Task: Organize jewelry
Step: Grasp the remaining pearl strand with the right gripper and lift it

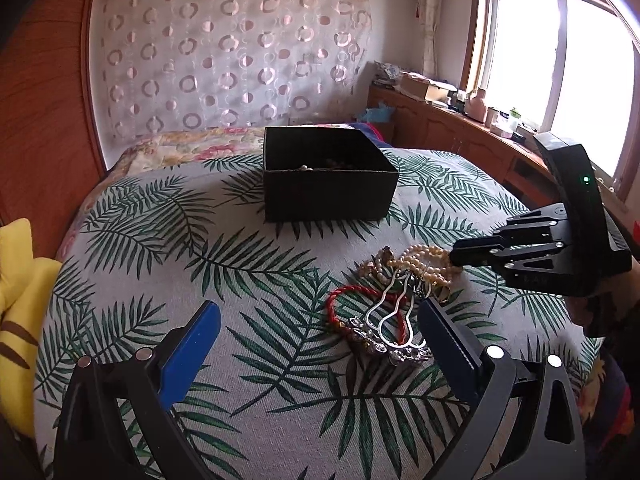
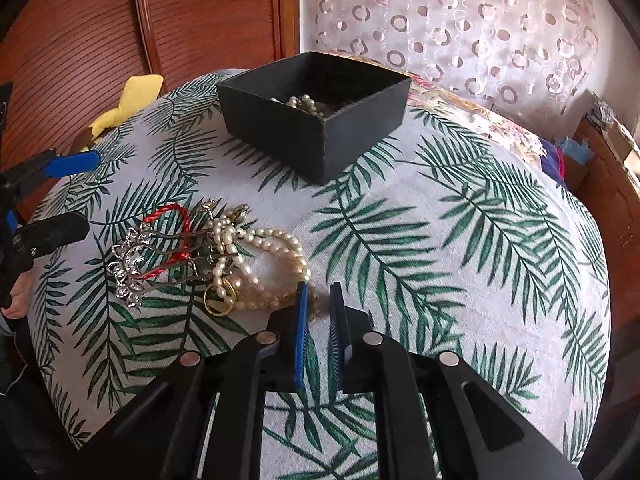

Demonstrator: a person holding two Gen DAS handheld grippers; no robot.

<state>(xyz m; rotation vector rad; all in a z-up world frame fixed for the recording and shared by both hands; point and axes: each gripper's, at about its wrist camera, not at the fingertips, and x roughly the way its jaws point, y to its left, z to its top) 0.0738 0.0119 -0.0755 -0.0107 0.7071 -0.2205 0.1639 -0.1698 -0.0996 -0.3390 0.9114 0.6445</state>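
The left hand-held gripper [image 1: 318,326] fills the bottom of its own view, its two blue-padded fingers [image 1: 192,350] spread wide with nothing between them, low over the leaf-print bedspread [image 1: 168,240]. Its right finger sits just beside the jewelry pile, close to a silver hair comb [image 1: 386,320] that lies across a red cord bracelet [image 1: 348,300].

The right hand-held gripper [image 2: 318,294] reaches into the pile from the other side. Its jaws are drawn nearly together at the edge of a cream pearl necklace [image 2: 272,264]; a bit of the strand appears to lie in the narrow gap, but whether the pads actually press on it I cannot tell. A gold ring [image 2: 219,300] rests beside the pearls, touching the tangle.

Beyond the pile, well apart from it, a black box [image 2: 316,128] stands open on the bed with another string of pearls [image 2: 302,103] already inside. A yellow cushion [image 2: 128,98] lies at the bedspread's far edge near the wooden wardrobe [image 2: 100,28], and a circle-patterned curtain [image 1: 232,48] hangs behind the bed.
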